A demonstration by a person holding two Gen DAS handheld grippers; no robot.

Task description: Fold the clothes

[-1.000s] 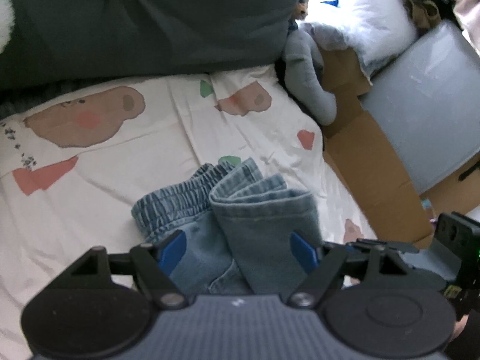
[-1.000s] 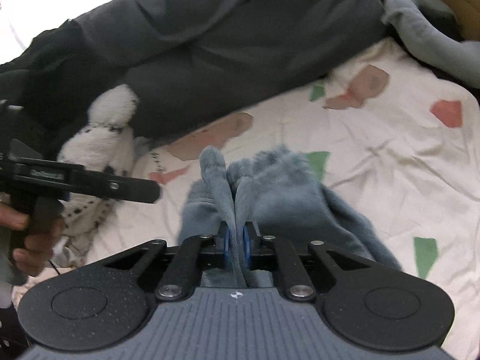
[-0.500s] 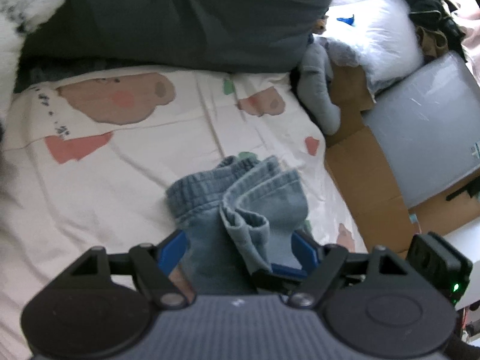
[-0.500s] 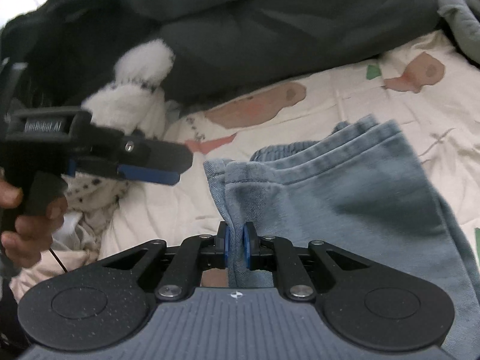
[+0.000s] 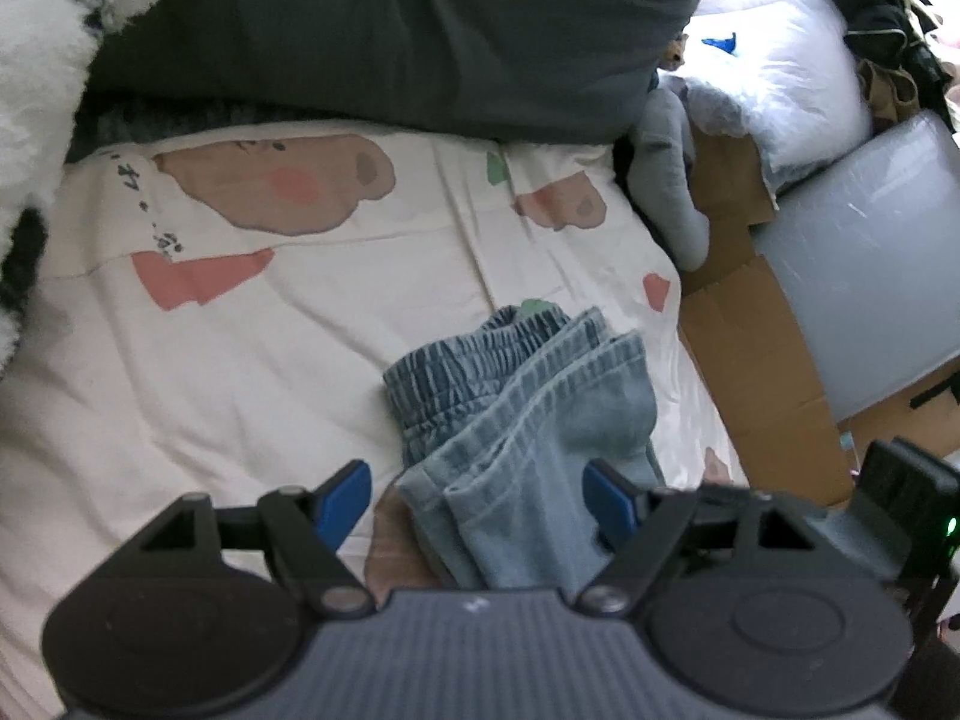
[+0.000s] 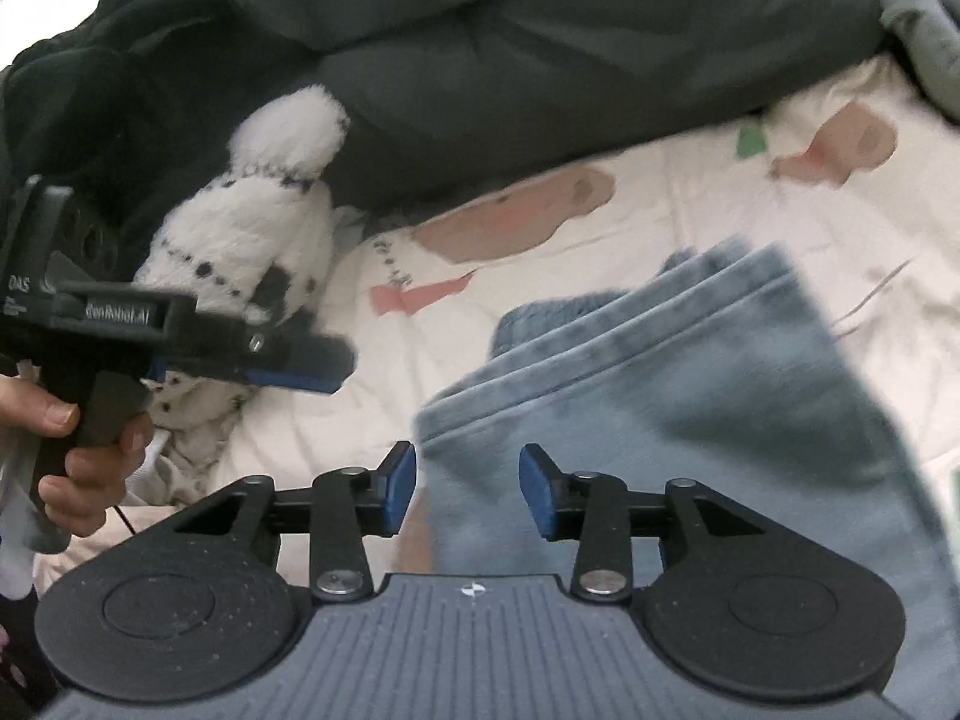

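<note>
1. The left gripper (image 5: 477,501) points forward and down over the bed, its blue fingers (image 5: 343,501) spread wide apart and pressing on nothing.
2. In the right wrist view the left gripper (image 6: 312,363) shows from the side, with a person's hand (image 6: 78,444) wrapped round its black handle, thumb on top.
3. The right gripper (image 6: 467,489) also tilts down toward the bed; its jaws are opening, about half way apart, and neither blue pad visibly presses the cloth.
4. The jeans (image 5: 528,420) lie folded on the bed sheet (image 5: 240,360) (a white one printed with brown bears and pink and green shapes), the elastic waistband at the far end and the hemmed legs stacked on top of it.
5. The near end of the jeans runs between the left gripper's fingers, closer to the right-hand finger, without touching the left-hand one.
6. In the right wrist view the jeans (image 6: 690,420) fill the gap between the right gripper's fingers and spread off to the right; the cloth is blurred there.
7. A white plush toy (image 6: 252,228) with black dots lies beyond the left gripper, against a dark grey blanket (image 6: 540,48).
</note>
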